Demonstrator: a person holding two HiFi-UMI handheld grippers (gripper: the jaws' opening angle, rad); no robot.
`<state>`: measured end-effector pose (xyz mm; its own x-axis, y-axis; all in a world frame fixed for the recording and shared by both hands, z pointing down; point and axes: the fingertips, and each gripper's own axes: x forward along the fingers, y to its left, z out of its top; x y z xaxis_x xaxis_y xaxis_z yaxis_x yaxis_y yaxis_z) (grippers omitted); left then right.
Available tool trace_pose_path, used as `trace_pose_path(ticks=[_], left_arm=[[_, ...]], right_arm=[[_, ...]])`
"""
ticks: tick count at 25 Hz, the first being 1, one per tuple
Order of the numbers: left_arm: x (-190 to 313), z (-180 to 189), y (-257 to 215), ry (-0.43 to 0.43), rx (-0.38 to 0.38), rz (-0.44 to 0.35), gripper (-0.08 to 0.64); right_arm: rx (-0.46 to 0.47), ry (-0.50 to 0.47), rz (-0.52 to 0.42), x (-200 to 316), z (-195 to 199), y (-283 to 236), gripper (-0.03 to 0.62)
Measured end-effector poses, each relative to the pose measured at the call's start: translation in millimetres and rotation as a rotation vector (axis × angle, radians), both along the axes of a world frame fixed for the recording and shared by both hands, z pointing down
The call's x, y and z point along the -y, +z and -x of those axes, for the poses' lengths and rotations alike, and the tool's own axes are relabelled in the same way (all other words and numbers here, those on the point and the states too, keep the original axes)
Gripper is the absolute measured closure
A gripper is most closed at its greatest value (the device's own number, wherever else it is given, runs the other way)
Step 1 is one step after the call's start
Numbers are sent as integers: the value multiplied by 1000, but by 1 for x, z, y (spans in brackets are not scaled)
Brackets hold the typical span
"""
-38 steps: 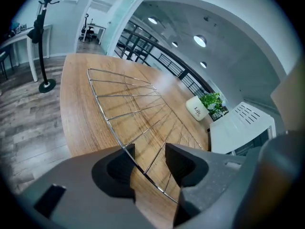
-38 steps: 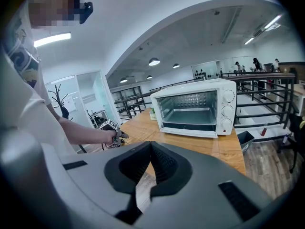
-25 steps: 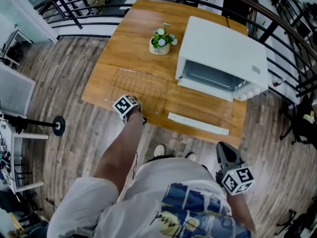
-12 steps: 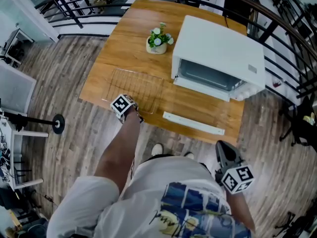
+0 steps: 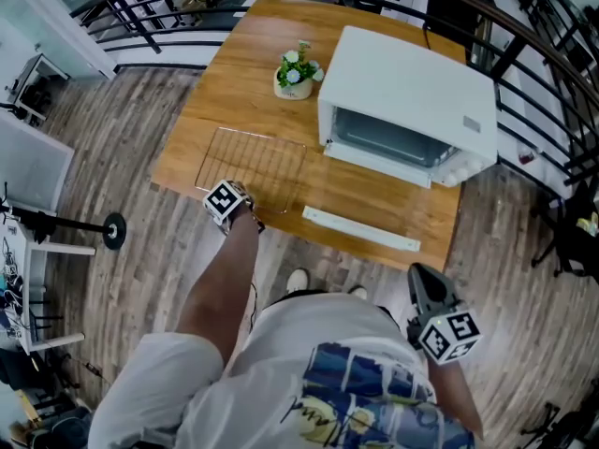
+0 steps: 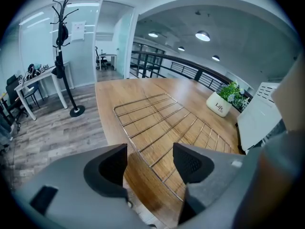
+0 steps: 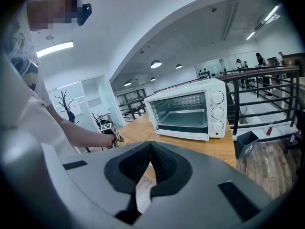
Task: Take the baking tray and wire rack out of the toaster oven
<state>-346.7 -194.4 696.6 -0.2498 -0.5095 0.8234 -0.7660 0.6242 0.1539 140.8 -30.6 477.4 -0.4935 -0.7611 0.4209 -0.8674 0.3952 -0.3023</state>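
The wire rack (image 5: 251, 165) lay flat on the desk (image 5: 234, 73) beside the toaster oven (image 5: 412, 87), its near edge between the opening left tongs (image 6: 150, 162), seemingly untouched; the right tongs (image 7: 151, 168) were together, empty.

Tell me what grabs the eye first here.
The white toaster oven, its door dropped open, dominates the right of the wooden table. The wire rack lies flat on the table's left part. The left gripper is at its near edge with jaws opening, the pads not pressing the wire. The right gripper is held short of the table, jaws shut on nothing.
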Motion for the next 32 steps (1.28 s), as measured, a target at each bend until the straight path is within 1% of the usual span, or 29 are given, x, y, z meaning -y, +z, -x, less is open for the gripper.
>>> trace_pose_path(ticks=[9,14,24,28,32], left_arm=[[-14,-8,-24,19,21,-60,272],[-18,-37,-39,79,-35,-126,273],[-36,-73,-66,145,-25,-174,273],[-45,-93,-78,161,-43,-217,273],[-56,-120,-89,191,-89,-267,273]], right_arm=[[9,-28,-12,-12,-12,-3,591],[22,-27,-19,-19,-23,-5,591],[49,-30,-18,-32,-48,-5,591],[54,-39,-16,-37,-58,-2,591],[55,-49,-13,-43,-65,2,591]])
